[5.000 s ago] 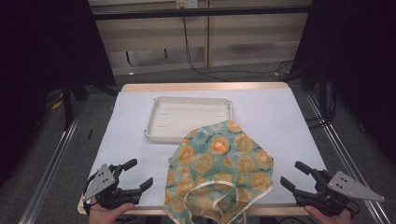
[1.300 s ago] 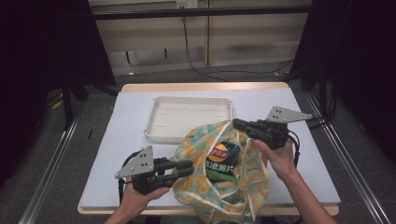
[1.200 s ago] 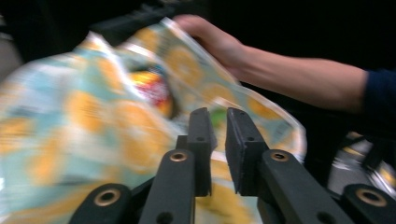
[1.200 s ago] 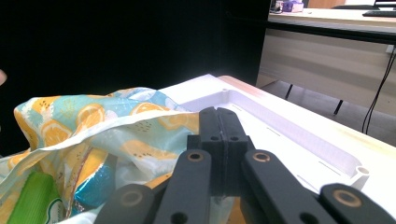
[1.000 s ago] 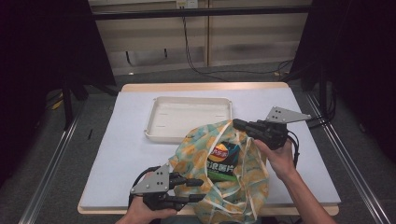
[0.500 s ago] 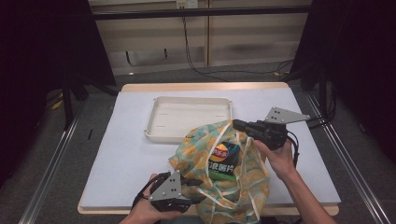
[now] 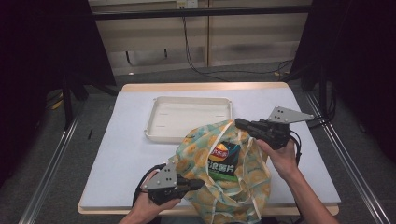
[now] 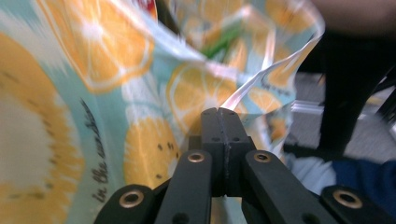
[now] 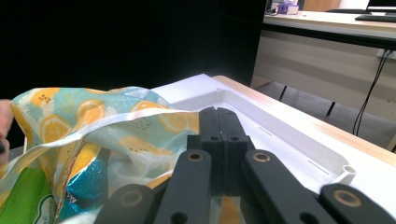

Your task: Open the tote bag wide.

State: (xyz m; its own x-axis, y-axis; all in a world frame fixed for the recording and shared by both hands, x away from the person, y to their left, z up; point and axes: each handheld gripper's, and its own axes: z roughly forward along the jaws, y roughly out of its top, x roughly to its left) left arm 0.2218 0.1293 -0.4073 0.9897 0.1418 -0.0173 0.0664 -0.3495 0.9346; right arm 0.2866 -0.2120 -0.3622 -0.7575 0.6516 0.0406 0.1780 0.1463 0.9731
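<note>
A cloth bag printed with orange slices lies at the table's near edge, its mouth held open. Inside it stands a green and blue chip packet. My left gripper is at the bag's near left edge; its jaws have just closed and pinch the fabric, the tips pressed together. My right gripper is shut on the bag's far rim and holds it lifted, tips together. The packet shows below that rim.
A white tray with nothing in it sits just beyond the bag, its rim close under the right gripper. The pale sheet on the table has free room to the left. Metal rails run along both sides.
The left hand has slid from the bag's left side to its near left edge, and its jaws have closed on the fabric. The right gripper and the lifted rim have stayed put.
</note>
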